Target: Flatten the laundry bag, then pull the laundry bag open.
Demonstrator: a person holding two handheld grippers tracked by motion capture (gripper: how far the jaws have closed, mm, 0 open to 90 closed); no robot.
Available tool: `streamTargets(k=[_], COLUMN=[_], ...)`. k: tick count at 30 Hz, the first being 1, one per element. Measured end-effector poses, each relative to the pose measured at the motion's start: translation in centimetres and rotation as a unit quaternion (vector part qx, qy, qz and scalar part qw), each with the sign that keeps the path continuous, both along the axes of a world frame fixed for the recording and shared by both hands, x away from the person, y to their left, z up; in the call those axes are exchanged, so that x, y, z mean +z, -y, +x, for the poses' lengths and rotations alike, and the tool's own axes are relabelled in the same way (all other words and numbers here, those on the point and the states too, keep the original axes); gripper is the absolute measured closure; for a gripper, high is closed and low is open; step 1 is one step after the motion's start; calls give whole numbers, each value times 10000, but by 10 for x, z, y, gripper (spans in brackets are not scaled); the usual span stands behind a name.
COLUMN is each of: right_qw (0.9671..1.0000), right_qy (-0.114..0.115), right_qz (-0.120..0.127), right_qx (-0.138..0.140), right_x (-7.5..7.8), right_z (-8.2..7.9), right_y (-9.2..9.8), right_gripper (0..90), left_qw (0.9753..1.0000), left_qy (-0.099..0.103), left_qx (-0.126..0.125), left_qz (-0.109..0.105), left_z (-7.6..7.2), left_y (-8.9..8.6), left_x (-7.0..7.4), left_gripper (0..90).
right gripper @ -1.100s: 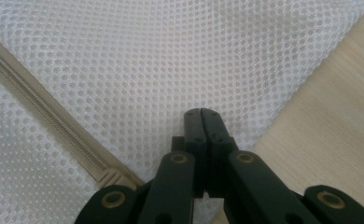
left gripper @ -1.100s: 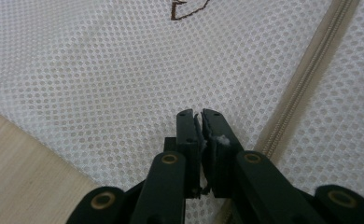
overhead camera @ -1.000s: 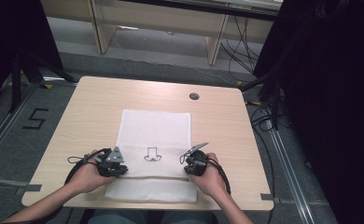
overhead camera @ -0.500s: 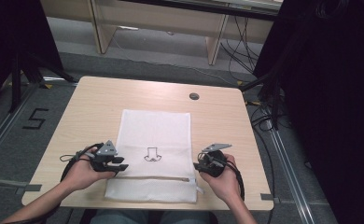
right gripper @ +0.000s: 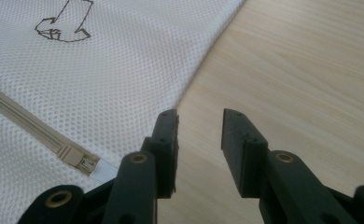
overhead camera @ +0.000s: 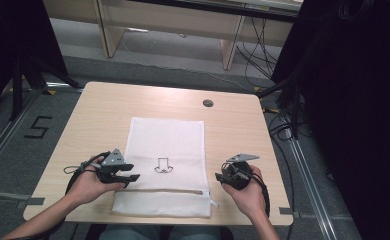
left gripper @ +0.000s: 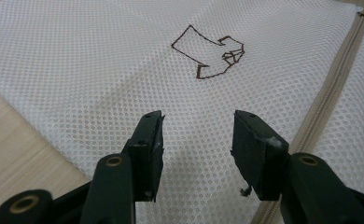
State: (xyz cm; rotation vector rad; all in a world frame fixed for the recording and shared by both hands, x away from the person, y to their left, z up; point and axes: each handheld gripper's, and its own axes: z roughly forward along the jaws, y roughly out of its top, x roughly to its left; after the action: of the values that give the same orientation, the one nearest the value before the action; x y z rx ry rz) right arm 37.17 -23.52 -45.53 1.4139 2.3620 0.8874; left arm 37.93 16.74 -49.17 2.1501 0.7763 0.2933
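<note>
Beside the mesh bag (overhead camera: 165, 150), both hand-held grippers hover, jaws apart.

The surface (overhead camera: 103, 115) is a light wood-grain top with rounded corners. A white mesh bag (overhead camera: 168, 145) lies flat on it and serves as the landmark: bare wood shows on both sides of the bag and beyond its far edge, while the bag's near edge lies close to the surface's near edge. A small dark round cap (overhead camera: 208, 103) sits in the wood beyond the bag's far right corner. A beige zipper (overhead camera: 163, 190) runs across the bag near its near edge, with its pull at the right end, and a dark line drawing (overhead camera: 163, 165) marks the mesh just beyond the zipper.
</note>
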Motion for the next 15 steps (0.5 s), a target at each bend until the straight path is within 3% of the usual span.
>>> streamTargets(k=[1,2,6,7,9,10,12,13,14,15], right_qw=[9999,10000,9999,9999,9998,9996,9994,9992,9992,9987], right_qy=[90,-13,85,-44,9,-140,-175,-170,-170,-121], right_qz=[-55,2,68,25,25,-67,-84,-81,-81,-200], right_qx=[71,-24,40,137,205,244,297,361,361,454], right_x=[-1,0,-4,-4,-6,-3,-1,-1,-1,0], right_z=[1,0,1,1,1,0,-1,-3,-3,-4], right_y=[2,0,-2,-3,-4,-4,-5,-8,-8,-11], right_gripper=[668,664,648,667,677,702,761,836,836,896], left_qw=[10000,10000,10000,10000,9999,10000,10000,9998,9998,9998], left_qy=[5,11,45,5,64,19,-45,-35,-35,34], left_qx=[15,14,-12,-9,-60,-67,-37,10,10,-30], left_qz=[24,23,36,-5,71,12,-72,-177,-177,-179], left_z=[-1,-1,2,2,3,3,3,2,2,1], left_y=[0,0,0,1,0,0,0,3,3,4], left_x=[0,0,0,-2,-2,-2,-3,-3,-3,-2], left_gripper=[526,525,508,497,485,485,461,440,428,427])
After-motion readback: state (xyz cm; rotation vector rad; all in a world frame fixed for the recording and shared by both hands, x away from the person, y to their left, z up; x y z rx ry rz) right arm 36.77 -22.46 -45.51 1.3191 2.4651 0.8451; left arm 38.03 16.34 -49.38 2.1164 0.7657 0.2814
